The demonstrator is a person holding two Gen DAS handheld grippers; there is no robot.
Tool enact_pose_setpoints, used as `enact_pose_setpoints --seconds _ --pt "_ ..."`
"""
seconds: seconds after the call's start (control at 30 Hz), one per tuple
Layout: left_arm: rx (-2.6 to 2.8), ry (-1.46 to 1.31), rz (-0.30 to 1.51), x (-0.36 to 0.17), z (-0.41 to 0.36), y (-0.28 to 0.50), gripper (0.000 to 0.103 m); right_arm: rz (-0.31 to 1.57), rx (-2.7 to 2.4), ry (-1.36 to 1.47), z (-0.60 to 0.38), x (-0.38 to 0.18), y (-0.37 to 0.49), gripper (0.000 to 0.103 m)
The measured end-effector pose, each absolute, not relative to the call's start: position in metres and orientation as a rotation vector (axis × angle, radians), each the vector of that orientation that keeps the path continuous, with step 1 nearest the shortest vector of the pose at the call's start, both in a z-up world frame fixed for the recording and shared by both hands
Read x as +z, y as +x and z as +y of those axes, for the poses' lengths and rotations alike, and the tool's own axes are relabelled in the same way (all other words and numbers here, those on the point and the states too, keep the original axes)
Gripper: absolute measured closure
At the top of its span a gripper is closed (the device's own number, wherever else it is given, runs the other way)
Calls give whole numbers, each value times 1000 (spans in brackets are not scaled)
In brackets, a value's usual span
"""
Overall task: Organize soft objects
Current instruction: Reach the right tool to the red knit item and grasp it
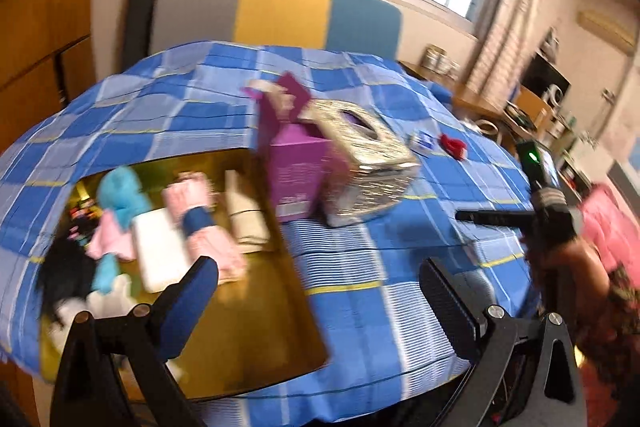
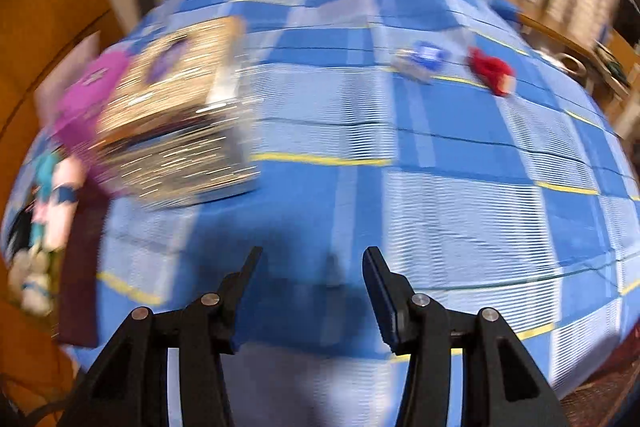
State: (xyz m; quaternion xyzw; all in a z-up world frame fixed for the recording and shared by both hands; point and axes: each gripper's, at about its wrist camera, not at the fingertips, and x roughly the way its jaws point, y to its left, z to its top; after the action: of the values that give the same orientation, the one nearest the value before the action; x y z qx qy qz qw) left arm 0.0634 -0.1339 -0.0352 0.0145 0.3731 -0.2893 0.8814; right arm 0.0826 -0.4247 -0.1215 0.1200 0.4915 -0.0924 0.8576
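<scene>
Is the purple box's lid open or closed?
Open. In the left wrist view the purple box stands beside the shiny tissue box, its top flap lifted above the opening.

Gold tray (image 1: 248, 327) of soft toys, silver tissue box (image 1: 360, 167), checked cloth (image 1: 400, 287)

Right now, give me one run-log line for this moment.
left gripper: open, empty | right gripper: open, empty | gold tray: soft items inside | red soft item: loose on checked cloth
</scene>
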Motion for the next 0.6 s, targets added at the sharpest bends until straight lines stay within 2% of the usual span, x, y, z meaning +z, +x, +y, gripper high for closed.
enact_pose_setpoints --seconds 0.3,0.43,0.53,0.6 --pt "-730 129 835 -51 -219 64 2 1045 -372 347 -549 -140 102 52" --pt "-777 160 856 -59 -257 67 2 992 -410 388 -600 -140 115 51" --pt "-796 183 860 -60 -280 70 2 912 -443 367 -628 -132 129 32" --pt "-802 195 859 -60 -289 72 2 866 -447 370 -646 -131 143 30"
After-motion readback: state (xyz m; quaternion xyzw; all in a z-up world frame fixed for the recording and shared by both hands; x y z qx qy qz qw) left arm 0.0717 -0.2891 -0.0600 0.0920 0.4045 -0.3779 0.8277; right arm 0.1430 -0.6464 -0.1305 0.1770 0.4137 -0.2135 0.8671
